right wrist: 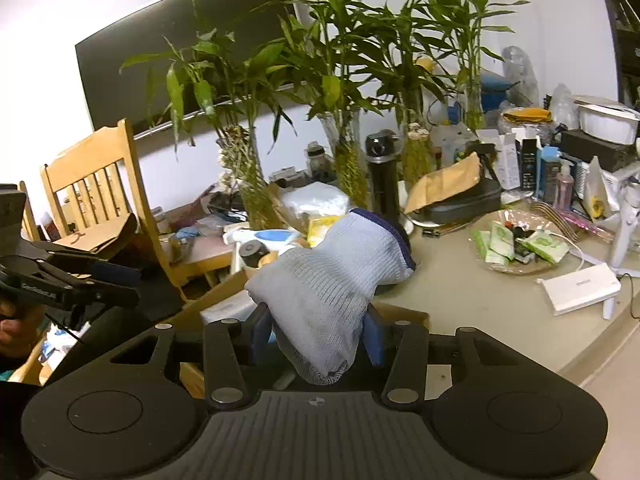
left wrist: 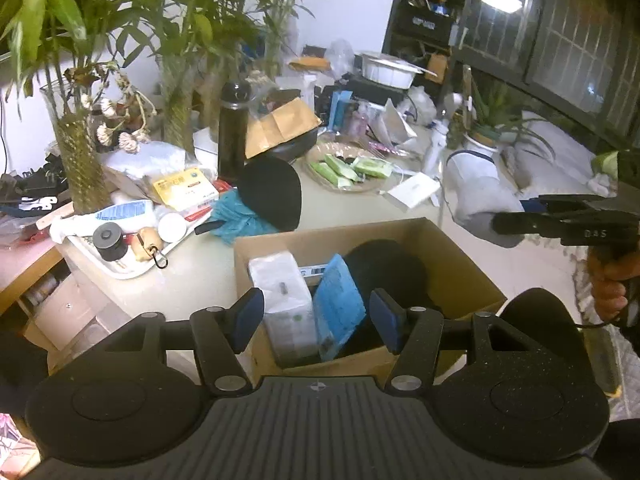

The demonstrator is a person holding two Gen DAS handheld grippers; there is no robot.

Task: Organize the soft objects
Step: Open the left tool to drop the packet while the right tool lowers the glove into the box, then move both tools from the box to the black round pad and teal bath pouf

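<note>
My right gripper [right wrist: 316, 336] is shut on a grey knit glove [right wrist: 332, 280] with a dark blue cuff, held above the cardboard box [right wrist: 224, 292]. In the left wrist view the glove [left wrist: 480, 200] hangs at the right, above the box's [left wrist: 460, 260] far right corner. The box holds a white tissue pack [left wrist: 280, 280], a blue cloth [left wrist: 340, 296] and a black soft item [left wrist: 384, 264]. My left gripper [left wrist: 316, 316] is open and empty, just above the box's near side. A black cap [left wrist: 272, 192] and a teal cloth [left wrist: 236, 216] lie on the table behind the box.
A white tray [left wrist: 120, 268] of small items sits left of the box. Bamboo vases [left wrist: 80, 160] and a black bottle [left wrist: 232, 128] stand behind. A glass dish of green packets [left wrist: 348, 168] and a white flat box [left wrist: 412, 190] lie further back. A wooden chair [right wrist: 100, 192] stands left.
</note>
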